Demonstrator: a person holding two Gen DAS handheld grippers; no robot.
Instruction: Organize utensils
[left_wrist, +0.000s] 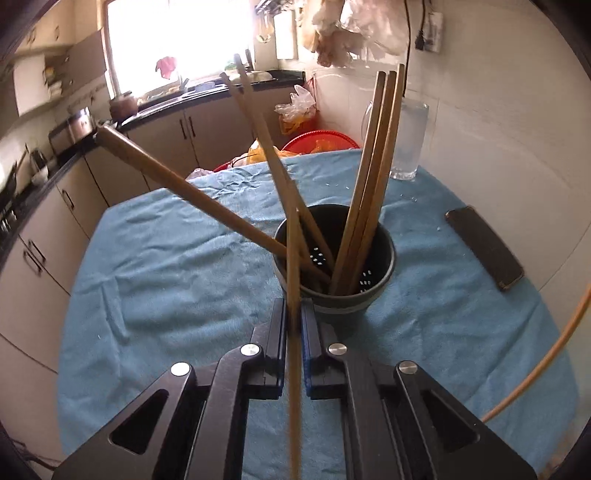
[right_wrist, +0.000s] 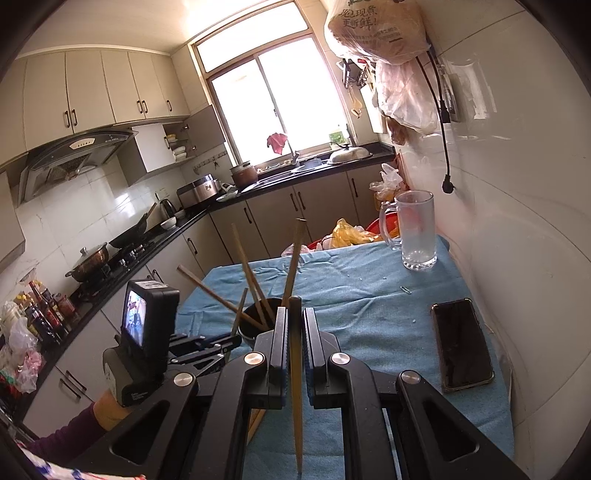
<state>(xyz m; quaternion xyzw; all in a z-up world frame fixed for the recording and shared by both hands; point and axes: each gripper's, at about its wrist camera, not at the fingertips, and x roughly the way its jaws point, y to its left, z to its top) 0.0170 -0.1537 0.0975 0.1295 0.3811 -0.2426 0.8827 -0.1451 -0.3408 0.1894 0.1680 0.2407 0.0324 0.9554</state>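
A dark round utensil holder (left_wrist: 334, 258) stands on the blue cloth and holds several wooden chopsticks (left_wrist: 373, 177) that lean out to both sides. My left gripper (left_wrist: 294, 314) is shut on one chopstick (left_wrist: 293, 369) just in front of the holder's near rim. In the right wrist view the holder (right_wrist: 258, 321) sits ahead and left, half hidden behind my right gripper. My right gripper (right_wrist: 294, 325) is shut on another chopstick (right_wrist: 295, 387), held upright above the cloth. The left gripper with its camera (right_wrist: 199, 347) reaches toward the holder.
A blue cloth (right_wrist: 369, 306) covers the table. A glass mug (right_wrist: 415, 229) stands at the far right by the wall. A black phone (right_wrist: 461, 343) lies on the right. A red basin with bags (right_wrist: 354, 232) sits beyond the far edge. Kitchen counters run along the left.
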